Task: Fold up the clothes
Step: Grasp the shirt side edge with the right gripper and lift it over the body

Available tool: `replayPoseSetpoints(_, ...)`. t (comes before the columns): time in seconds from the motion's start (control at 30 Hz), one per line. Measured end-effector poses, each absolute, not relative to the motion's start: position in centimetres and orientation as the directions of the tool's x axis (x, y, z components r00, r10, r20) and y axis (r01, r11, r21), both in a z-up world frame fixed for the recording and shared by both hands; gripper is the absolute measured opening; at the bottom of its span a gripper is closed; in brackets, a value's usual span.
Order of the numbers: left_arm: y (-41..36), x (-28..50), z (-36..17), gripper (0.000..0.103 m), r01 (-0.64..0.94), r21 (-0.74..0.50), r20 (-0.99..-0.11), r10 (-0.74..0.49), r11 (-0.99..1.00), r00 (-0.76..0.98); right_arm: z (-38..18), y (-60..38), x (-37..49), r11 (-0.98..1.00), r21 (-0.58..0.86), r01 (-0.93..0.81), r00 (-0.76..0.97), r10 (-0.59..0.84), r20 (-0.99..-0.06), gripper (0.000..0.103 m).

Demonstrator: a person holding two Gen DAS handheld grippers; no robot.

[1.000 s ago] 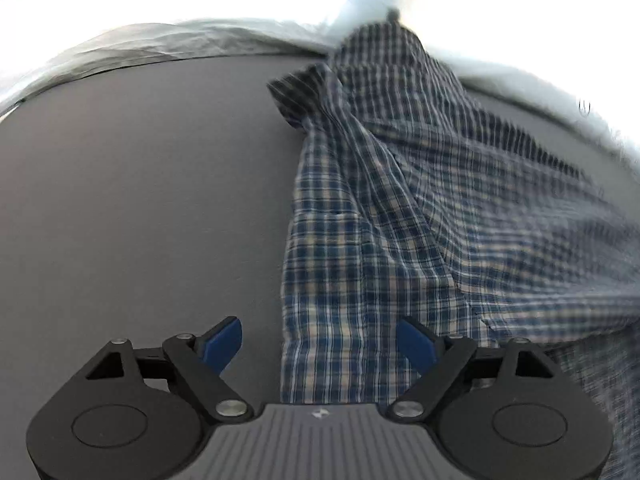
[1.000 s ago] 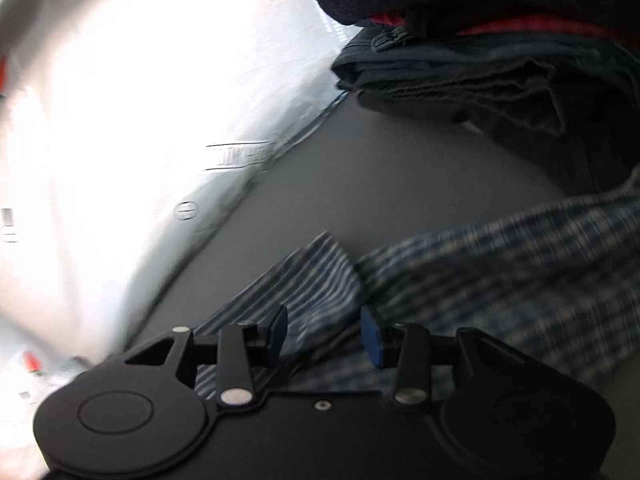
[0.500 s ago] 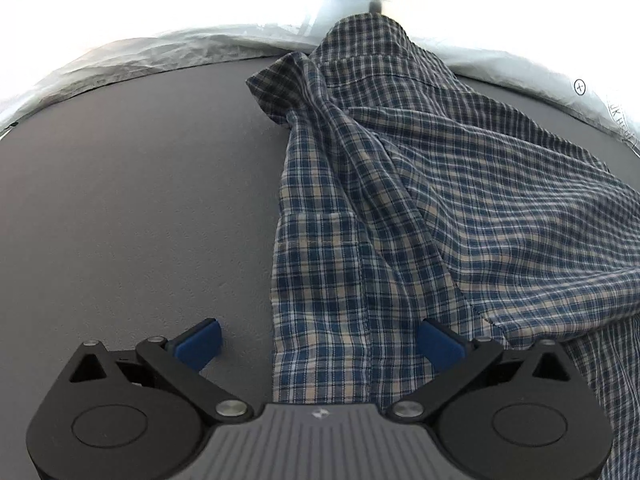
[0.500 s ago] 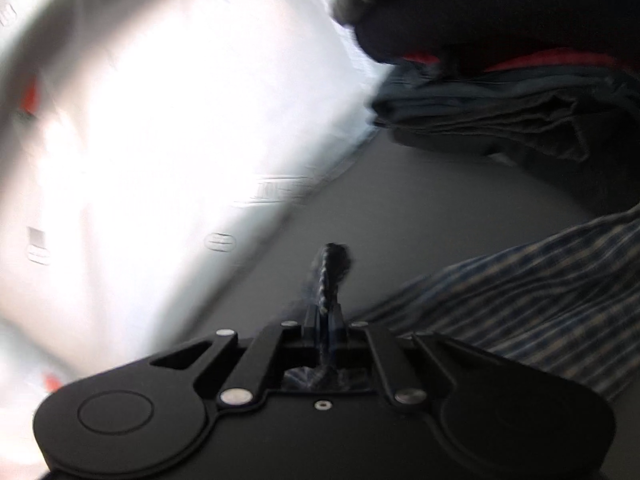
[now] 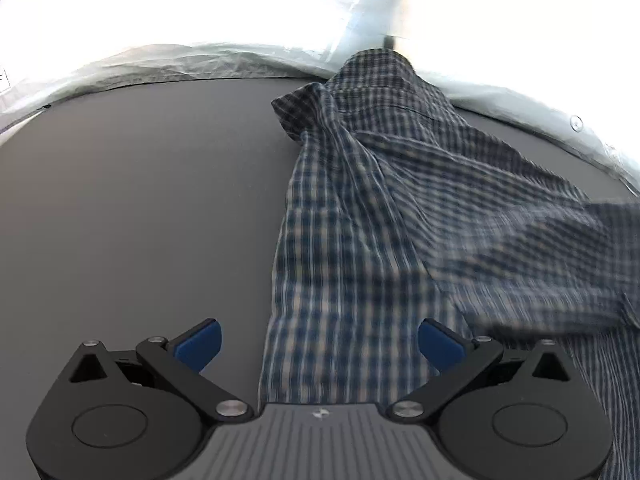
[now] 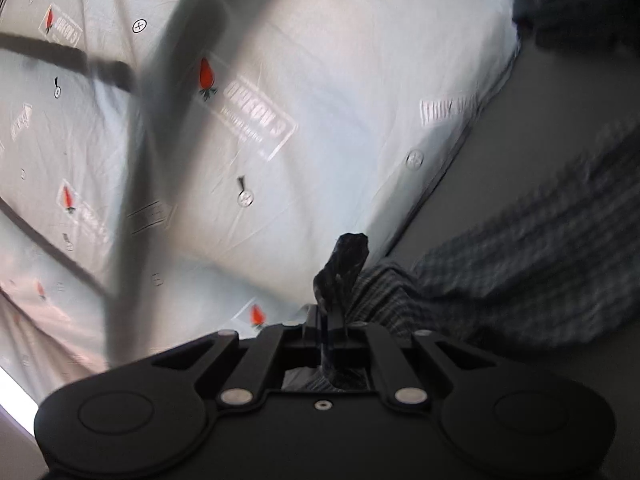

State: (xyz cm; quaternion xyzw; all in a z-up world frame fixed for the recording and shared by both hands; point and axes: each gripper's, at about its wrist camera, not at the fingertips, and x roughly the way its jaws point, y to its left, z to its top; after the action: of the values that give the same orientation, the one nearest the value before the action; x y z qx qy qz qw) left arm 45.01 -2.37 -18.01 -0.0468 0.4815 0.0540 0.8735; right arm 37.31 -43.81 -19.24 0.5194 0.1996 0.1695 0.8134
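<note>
A blue-and-white checked shirt (image 5: pixel 360 240) lies crumpled on the dark grey worktop (image 5: pixel 140 208), and everything else is placed from it. Its bulk spreads from the near edge of the left wrist view up toward the far rim of the worktop, where a peak of cloth rises against the white printed sheet (image 5: pixel 160 8) (strawberries and small round marks are printed on it). To the shirt's left the worktop is bare grey.

The left tool (image 5: pixel 319 342) hovers over the shirt's near edge with its blue pads (image 5: pixel 200 344) spread wide apart; one pad is over the grey surface left of the cloth, the other over the checked fabric, and neither presses on anything.

The right tool (image 6: pixel 332 328) is clamped tight on a pinch of the shirt (image 6: pixel 520 272), a dark twist of cloth sticking up from between its closed fingers. From that pinch the fabric trails off to the right across the worktop (image 6: pixel 540 128), blurred. Left of the pinch the printed sheet (image 6: pixel 340 80) fills the view, crossed by dark blurred bars. Beyond the shirt, at the top right corner, sits a dark heap of other clothes (image 6: pixel 580 12), too blurred to tell apart.
</note>
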Motion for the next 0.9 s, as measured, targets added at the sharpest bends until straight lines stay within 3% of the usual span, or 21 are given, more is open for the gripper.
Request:
replayPoseSetpoints(0.33, -2.2, 36.6, -18.1, 0.103, -0.139, -0.009, -0.888, 0.056, 0.990, 0.456, -26.5, -39.4, 33.3, -0.024, 0.997, 0.080, 0.782, 0.621, -0.048, 0.003)
replayPoseSetpoints(0.9, -1.1, 27.8, -18.2, 0.103, -0.158, 0.027, -0.913, 0.089, 0.987, 0.397, -27.5, -32.0, 27.1, 0.015, 0.990, 0.143, 0.580, 0.809, -0.096, 0.003)
